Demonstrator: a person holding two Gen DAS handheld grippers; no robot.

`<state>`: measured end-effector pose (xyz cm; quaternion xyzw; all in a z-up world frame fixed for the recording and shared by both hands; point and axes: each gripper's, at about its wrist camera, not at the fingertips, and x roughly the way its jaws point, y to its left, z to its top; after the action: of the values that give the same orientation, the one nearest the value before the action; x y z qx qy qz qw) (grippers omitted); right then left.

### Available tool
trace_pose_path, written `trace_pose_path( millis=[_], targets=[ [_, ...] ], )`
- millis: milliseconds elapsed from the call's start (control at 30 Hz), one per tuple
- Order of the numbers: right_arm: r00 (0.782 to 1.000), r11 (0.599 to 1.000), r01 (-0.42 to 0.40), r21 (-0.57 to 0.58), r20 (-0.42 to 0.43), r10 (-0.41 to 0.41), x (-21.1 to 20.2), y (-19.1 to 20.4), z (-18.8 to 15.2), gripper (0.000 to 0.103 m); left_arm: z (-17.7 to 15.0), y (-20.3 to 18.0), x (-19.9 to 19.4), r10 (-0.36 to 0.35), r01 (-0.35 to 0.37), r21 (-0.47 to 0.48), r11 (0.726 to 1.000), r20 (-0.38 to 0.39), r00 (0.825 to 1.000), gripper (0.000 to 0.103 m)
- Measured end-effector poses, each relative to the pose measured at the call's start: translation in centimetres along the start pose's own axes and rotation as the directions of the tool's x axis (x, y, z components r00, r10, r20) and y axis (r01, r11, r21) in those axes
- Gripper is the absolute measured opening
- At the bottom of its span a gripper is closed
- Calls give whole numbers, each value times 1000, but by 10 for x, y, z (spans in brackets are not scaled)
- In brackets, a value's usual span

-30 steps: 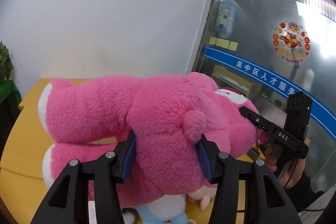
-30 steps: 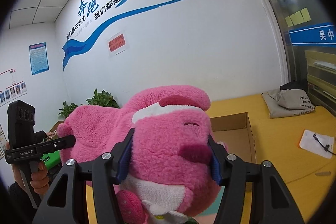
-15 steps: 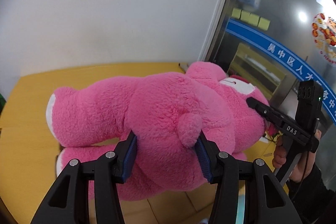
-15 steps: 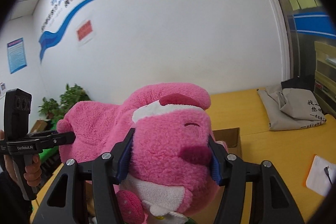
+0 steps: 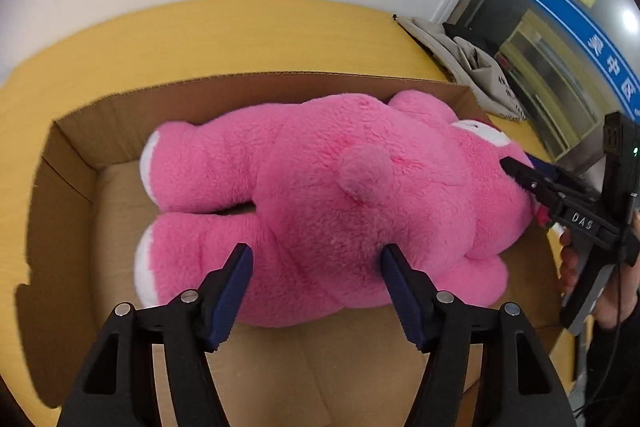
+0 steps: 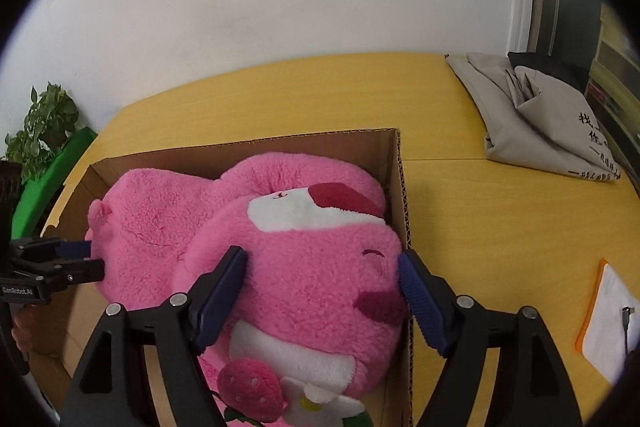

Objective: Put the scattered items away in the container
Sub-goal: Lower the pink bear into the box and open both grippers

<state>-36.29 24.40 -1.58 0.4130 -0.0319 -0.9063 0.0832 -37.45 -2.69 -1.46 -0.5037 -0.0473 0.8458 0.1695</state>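
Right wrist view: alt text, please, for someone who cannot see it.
A pink plush bear lies in an open cardboard box on a yellow table. The right gripper straddles its head, opening; the left gripper reaches its body.

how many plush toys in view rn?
1: the pink plush bear lies in the cardboard box, filling most of it. Others could sit hidden beneath it; none shows on the table.

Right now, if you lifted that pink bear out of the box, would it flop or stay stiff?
Likely floppy: the bear looks soft, thick plush. Probably light for its bulk. Its fuzzy pile should grip well, not slip, and it lies sprawled in the box, unlikely to roll.
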Motion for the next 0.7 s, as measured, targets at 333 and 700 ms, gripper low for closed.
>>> trace_pose_path(
  millis=[333, 700],
  targets=[
    [985, 977, -166, -135, 33, 172, -111, 33, -52, 83, -81, 43, -107, 123, -124, 54, 991, 23, 992, 80],
    [955, 970, -221, -98, -222, 195, -83, 46, -136, 82, -163, 62, -107, 115, -111, 33, 993, -185, 976, 67]
  ],
)
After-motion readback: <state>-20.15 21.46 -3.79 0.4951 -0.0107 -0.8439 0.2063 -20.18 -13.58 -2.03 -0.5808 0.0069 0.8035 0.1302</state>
